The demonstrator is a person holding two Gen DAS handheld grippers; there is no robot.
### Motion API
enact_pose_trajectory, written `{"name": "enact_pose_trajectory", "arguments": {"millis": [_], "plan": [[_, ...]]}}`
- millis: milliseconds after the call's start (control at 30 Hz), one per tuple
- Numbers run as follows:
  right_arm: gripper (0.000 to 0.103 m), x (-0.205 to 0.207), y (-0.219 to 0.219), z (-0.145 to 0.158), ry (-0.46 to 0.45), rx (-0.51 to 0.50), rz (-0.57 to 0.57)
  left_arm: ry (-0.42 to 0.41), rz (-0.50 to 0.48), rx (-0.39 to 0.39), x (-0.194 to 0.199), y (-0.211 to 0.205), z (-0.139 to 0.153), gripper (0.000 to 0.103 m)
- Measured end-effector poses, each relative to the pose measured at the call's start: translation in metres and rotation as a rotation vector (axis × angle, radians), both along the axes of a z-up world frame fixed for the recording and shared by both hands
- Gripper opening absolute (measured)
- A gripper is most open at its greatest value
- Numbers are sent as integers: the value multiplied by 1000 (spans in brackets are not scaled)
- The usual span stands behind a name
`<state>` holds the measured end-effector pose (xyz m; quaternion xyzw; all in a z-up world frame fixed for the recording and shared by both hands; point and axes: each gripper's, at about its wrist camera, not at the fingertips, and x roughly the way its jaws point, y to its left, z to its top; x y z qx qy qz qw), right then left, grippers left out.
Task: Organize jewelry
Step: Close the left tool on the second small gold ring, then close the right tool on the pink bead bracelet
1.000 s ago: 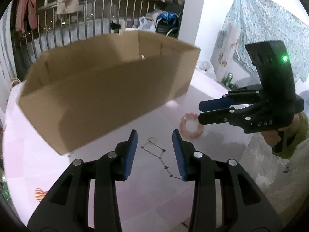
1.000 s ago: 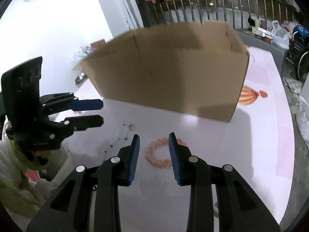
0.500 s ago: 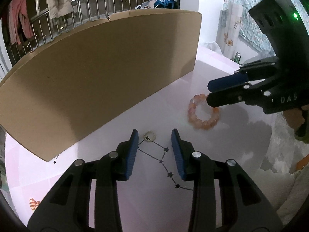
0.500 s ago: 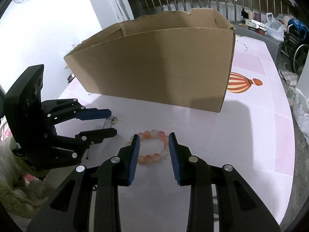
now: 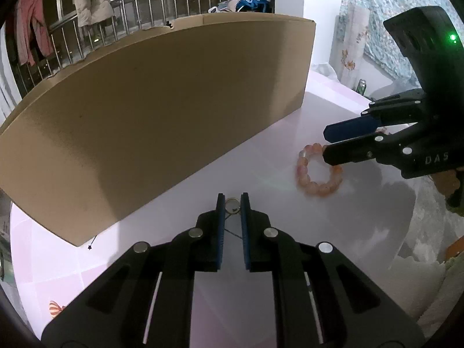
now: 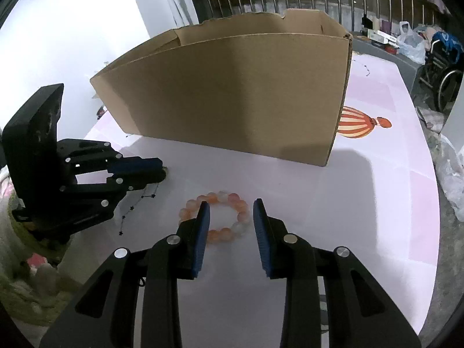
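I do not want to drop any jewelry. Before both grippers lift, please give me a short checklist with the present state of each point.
1. Left gripper closed around the small ring: ok, the ring sits between its narrowed fingers.
2. Firm contact on the ring: cannot tell.
3. Right gripper placed at the bead bracelet: ok, open, with beads between its fingers.
4. Bracelet gripped: not ok, jaws are not closed.
5. Thin chain free of the left gripper: cannot tell.
6. Cardboard box open on top: ok.

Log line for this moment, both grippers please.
left gripper: closing around ring on table | right gripper: open over bead bracelet | cardboard box: behind both
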<state>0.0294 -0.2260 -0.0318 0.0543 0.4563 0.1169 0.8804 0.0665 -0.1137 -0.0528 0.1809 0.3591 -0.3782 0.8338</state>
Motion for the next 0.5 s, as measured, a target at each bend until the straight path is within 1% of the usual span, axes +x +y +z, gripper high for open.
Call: {"name": "enact_pose_trajectory", "arguments": {"millis": [233,267,300,367,500], "plan": [[31,4,2,-3,12,-23,6,-3,-4,-4,0,2,0,9],[31,5,3,-3,13,-28,9,-4,-5,-4,0,2,0,8],[31,6,3,-3,15,-32,11,-7,-6,-4,0,2,1,4],[31,8,5,-4,19,-47,18,-6,-5,-3,1,3,1,0],[30,11,10,-6,19,-81,30,-5,-4,-3,2,4,2,0]]}}
